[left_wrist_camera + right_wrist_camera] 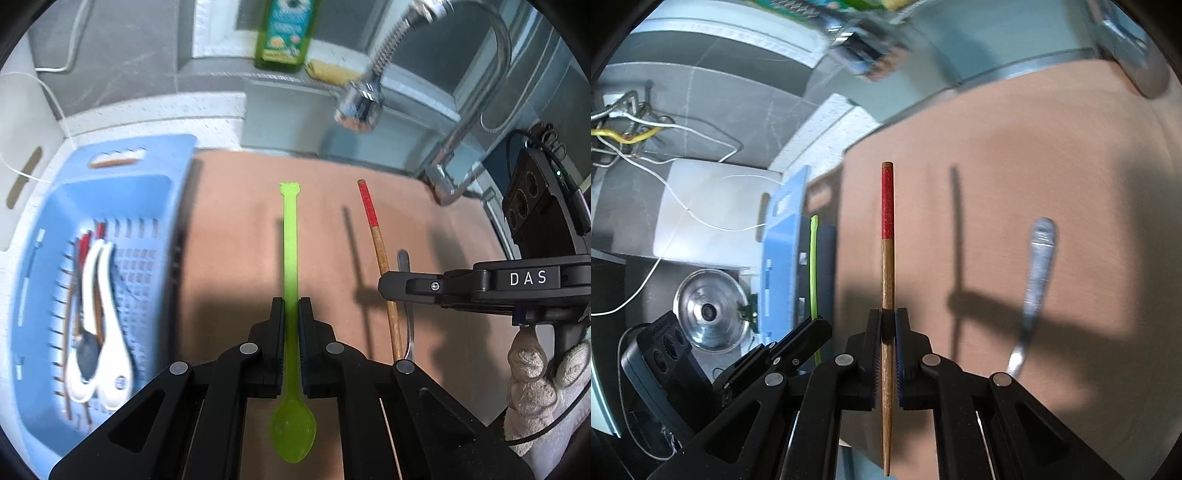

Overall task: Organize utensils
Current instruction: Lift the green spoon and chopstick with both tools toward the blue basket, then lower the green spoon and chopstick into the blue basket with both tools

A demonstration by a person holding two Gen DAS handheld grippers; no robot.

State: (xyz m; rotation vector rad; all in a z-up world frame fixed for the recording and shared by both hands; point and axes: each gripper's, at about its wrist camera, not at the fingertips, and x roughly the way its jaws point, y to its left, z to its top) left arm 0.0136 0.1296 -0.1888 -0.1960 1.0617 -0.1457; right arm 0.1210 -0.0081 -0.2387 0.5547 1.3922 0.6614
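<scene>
My left gripper (291,306) is shut on the stem of a translucent green plastic spoon (290,240), held above the brown mat (236,229) with its bowl toward the camera. My right gripper (887,314) is shut on a wooden chopstick with a red end (887,206), also off the mat. In the left wrist view the right gripper (386,286) and the chopstick (369,206) show at the right. A metal spoon (1039,251) lies on the mat. The blue slotted basket (122,177) at the left holds white spoons (107,314) and chopsticks.
A chrome faucet (358,107) arches over the sink behind the mat. A green soap bottle (284,33) and a yellow sponge (328,70) stand on the back ledge. A gloved hand (532,369) holds the right gripper. A white board (701,206) with cables lies beyond the basket.
</scene>
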